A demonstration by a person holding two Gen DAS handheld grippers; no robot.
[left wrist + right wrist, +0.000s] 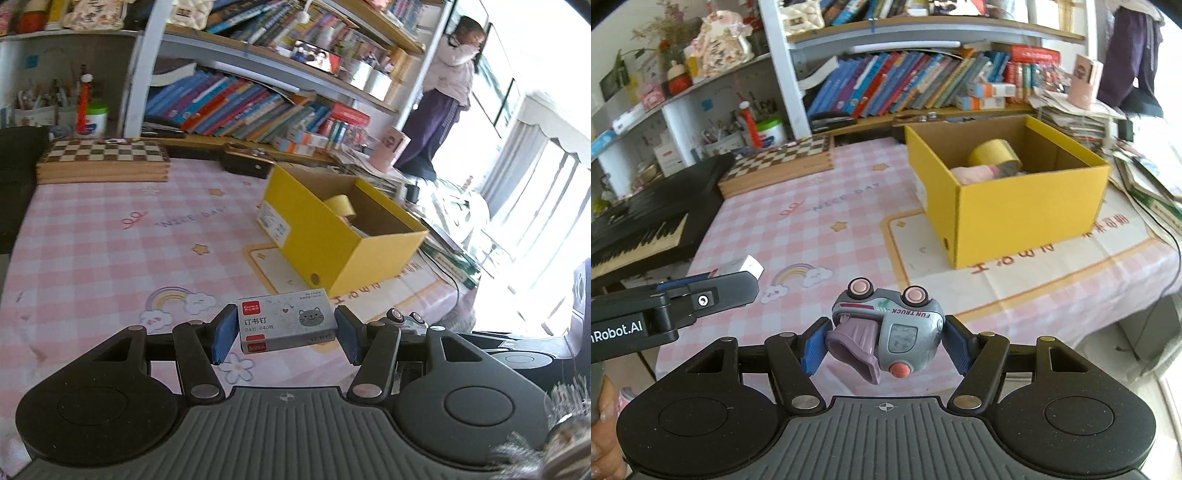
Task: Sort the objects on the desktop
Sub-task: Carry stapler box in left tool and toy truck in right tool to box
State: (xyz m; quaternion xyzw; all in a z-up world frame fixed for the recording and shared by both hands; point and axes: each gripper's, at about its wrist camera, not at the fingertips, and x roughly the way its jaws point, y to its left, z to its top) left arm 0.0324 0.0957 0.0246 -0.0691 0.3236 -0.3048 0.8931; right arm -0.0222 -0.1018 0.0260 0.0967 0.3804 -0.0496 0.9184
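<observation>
Left gripper [286,334] clamping a staple box [286,320], right gripper [886,341] gripping an upside-down toy truck [886,326], yellow box [1027,206] sitting ahead.

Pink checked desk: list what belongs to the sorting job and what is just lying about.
Job in hand:
- small grey staple box, held by left gripper
- upside-down grey toy truck, held by right gripper
- open yellow cardboard box
- yellow tape roll inside it

Lying about:
- wooden chessboard case
- black keyboard piano
- shelved books

Bright daylight, window glare, fisheye warp.
</observation>
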